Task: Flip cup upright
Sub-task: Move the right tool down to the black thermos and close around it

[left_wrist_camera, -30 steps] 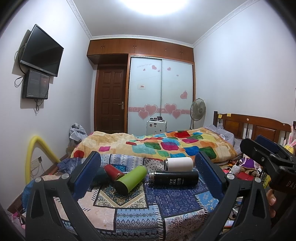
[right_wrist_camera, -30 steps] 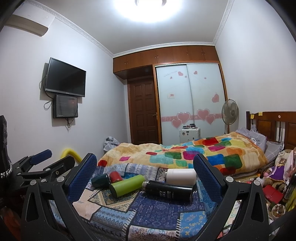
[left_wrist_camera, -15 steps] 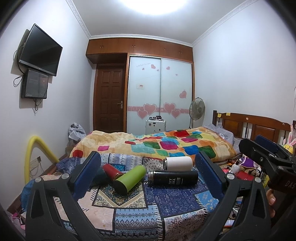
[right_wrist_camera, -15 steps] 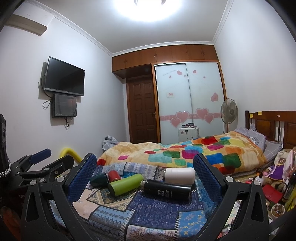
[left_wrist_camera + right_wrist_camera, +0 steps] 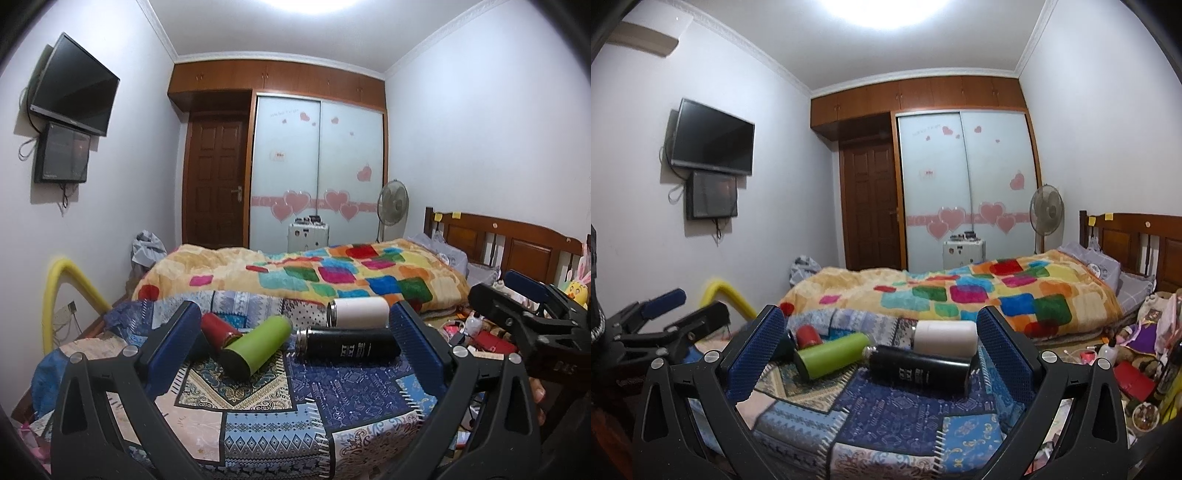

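**Still no grip, four cups lying on soft quilt**

Both tools hovered short of the cups, nothing held. Left gripper (image 5: 291, 341) had its blue-padded fingers (image 5: 173, 334) spread wide; right gripper (image 5: 881, 345) likewise wide and empty.

All four cups lay on their sides on the blue patchwork quilt (image 5: 343, 402): lime-green cylindrical flask (image 5: 256, 341), black cylindrical flask with white lettering (image 5: 347, 343), white cylindrical tumbler (image 5: 358, 312) just behind the black one, small red cup (image 5: 218, 328) at the left, near or touching the green one's side, couldn't tell. Which cup was meant, task didn't say.

Risks, judged:
- Round bodies on soft, wrinkled cloth would likely roll if nudged by one finger before the other closed.
- Black and white ones sat close together; a wide approach to either could knock its neighbour.
- Smooth metal walls could slip in the pads during the turn.
- An upright tall flask on yielding fabric might tip again.

Room: open quilt in front of the cups, enough to stand one. Quilt's near edge dropped away below the fingers; right edge fell toward floor clutter. Colourful patchwork duvet (image 5: 332, 277) rose behind, limiting far-side space. The two grippers sat near each other, so crossing paths was possible.
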